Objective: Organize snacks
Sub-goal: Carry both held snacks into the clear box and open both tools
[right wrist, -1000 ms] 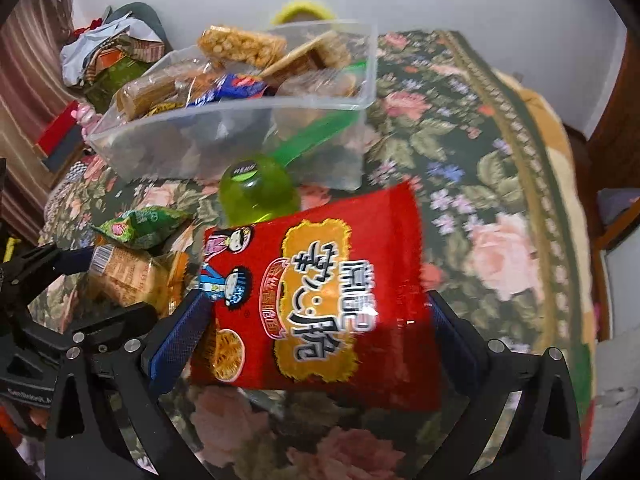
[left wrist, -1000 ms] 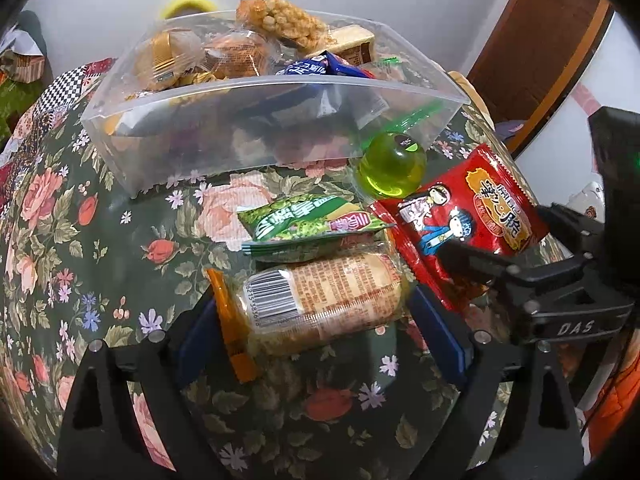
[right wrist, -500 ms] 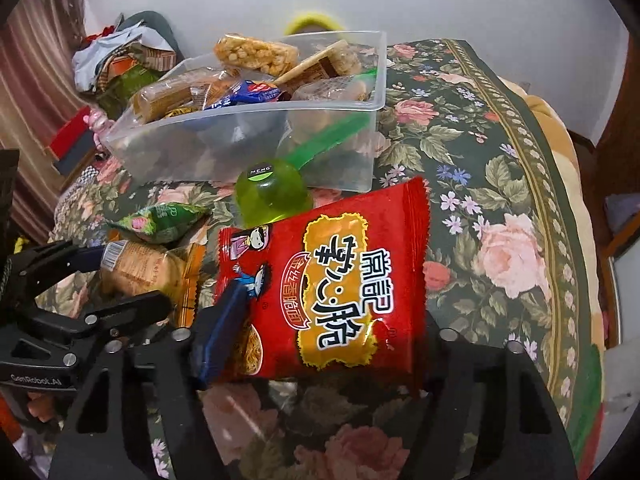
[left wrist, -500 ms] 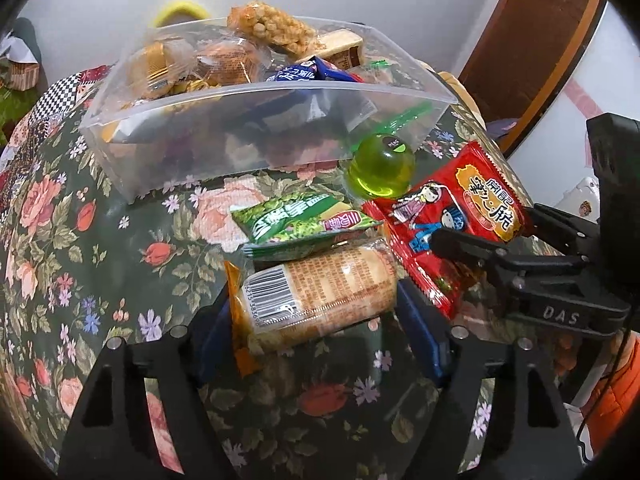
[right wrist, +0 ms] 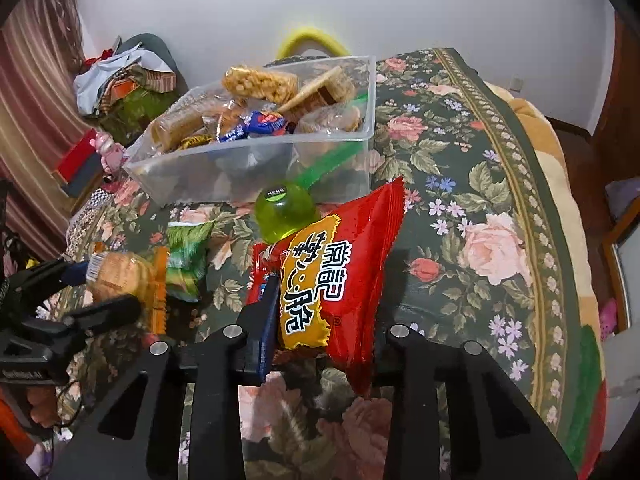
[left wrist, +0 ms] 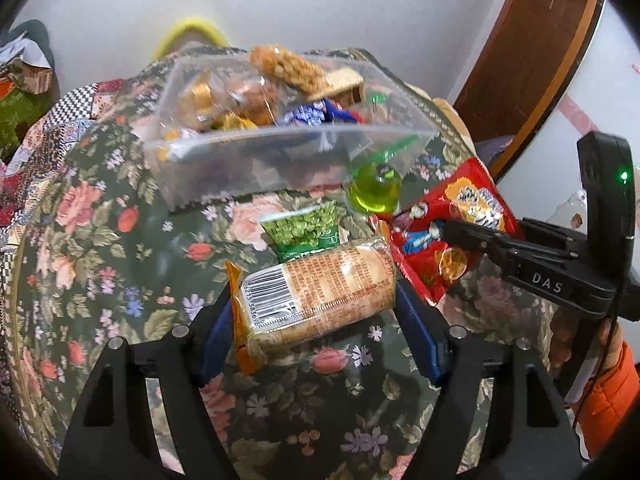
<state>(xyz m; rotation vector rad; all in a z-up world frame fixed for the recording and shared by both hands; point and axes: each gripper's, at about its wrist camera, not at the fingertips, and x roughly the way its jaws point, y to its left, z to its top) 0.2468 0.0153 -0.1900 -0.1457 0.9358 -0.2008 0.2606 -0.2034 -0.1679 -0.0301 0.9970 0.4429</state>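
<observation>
My left gripper (left wrist: pixel 316 316) is shut on a clear-wrapped biscuit pack (left wrist: pixel 320 292) with a barcode and holds it above the floral cloth; it also shows in the right wrist view (right wrist: pixel 120 272). My right gripper (right wrist: pixel 324 308) is shut on a red snack bag (right wrist: pixel 332 276), lifted and tilted; the bag also shows in the left wrist view (left wrist: pixel 448 232). A clear plastic bin (left wrist: pixel 280 160) full of snacks stands beyond, also seen in the right wrist view (right wrist: pixel 256 168). A green jelly cup (right wrist: pixel 286 216) and a green pea packet (left wrist: pixel 308 230) lie in front of the bin.
The floral cloth (right wrist: pixel 480 200) covers the whole surface, with bare cloth to the right. Clothes and bags (right wrist: pixel 124 80) pile at the far left. A yellow object (right wrist: pixel 308 40) sits behind the bin. A brown door (left wrist: pixel 536 52) stands at the right.
Both grippers have closed on their packs and lifted them off the cloth. The red bag now stands tilted up, and the biscuit pack is raised.
</observation>
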